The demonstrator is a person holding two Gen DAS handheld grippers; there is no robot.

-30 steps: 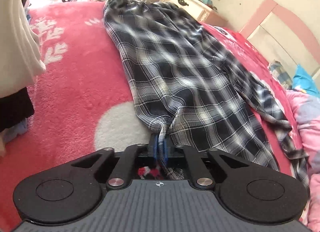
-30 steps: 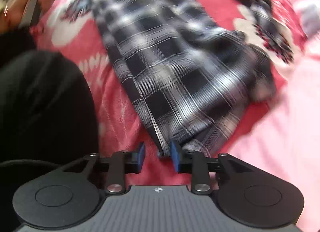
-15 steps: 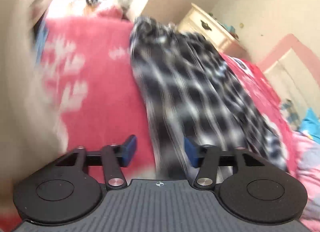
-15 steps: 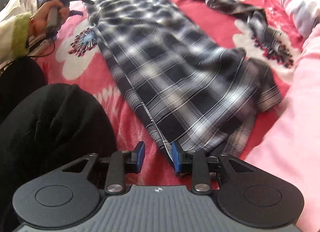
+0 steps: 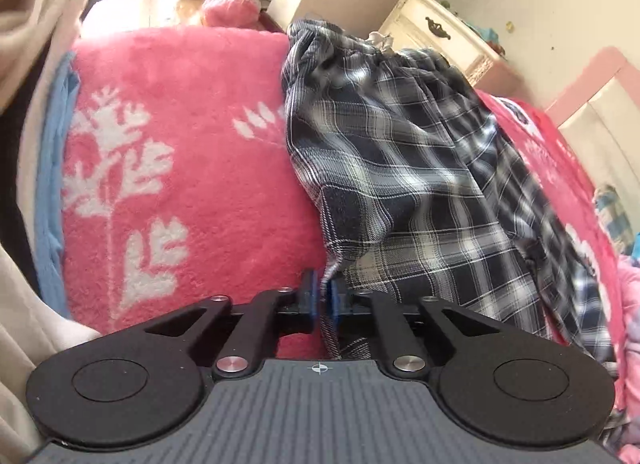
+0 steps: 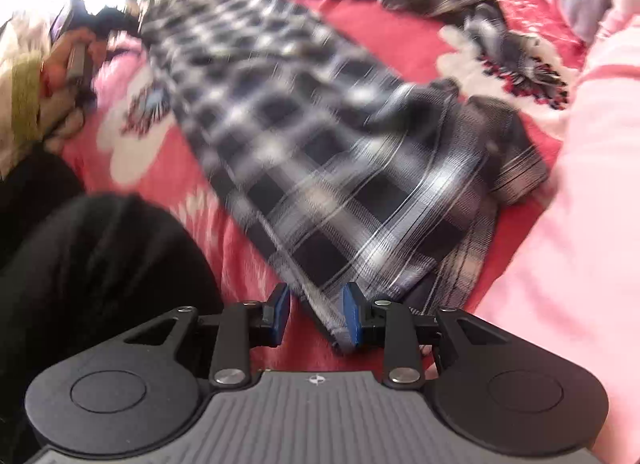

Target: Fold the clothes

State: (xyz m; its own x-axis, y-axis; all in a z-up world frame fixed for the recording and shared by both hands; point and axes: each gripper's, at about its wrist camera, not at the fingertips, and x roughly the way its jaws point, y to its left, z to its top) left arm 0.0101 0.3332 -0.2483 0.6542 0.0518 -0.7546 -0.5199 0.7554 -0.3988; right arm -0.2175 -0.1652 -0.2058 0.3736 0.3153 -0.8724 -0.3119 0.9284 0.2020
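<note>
Dark plaid trousers (image 5: 400,184) lie spread lengthwise on a pink-red fleece blanket (image 5: 180,144), gathered waistband at the far end. My left gripper (image 5: 323,298) is at the trousers' near left edge. Its jaws are closing, and the blue pads pinch a thin fold of the plaid cloth. In the blurred right wrist view the same trousers (image 6: 320,144) run away from my right gripper (image 6: 316,314). It stands open over a hem corner that lies beside its right pad (image 6: 352,314), with a gap to the left pad. A hand (image 6: 60,72) holding the left gripper shows far left.
A cream nightstand (image 5: 440,36) and a pink headboard (image 5: 580,84) stand beyond the bed. A pale pink quilt (image 6: 580,204) lies along the right. The person's black-clad leg (image 6: 100,284) fills the near left, and a cream garment (image 5: 24,24) hangs at the left edge.
The left gripper let go of a bunched fold, opened wide, shifted along the trousers' edge and closed on it again. The right gripper rolled slightly in place, still open over the hem.
</note>
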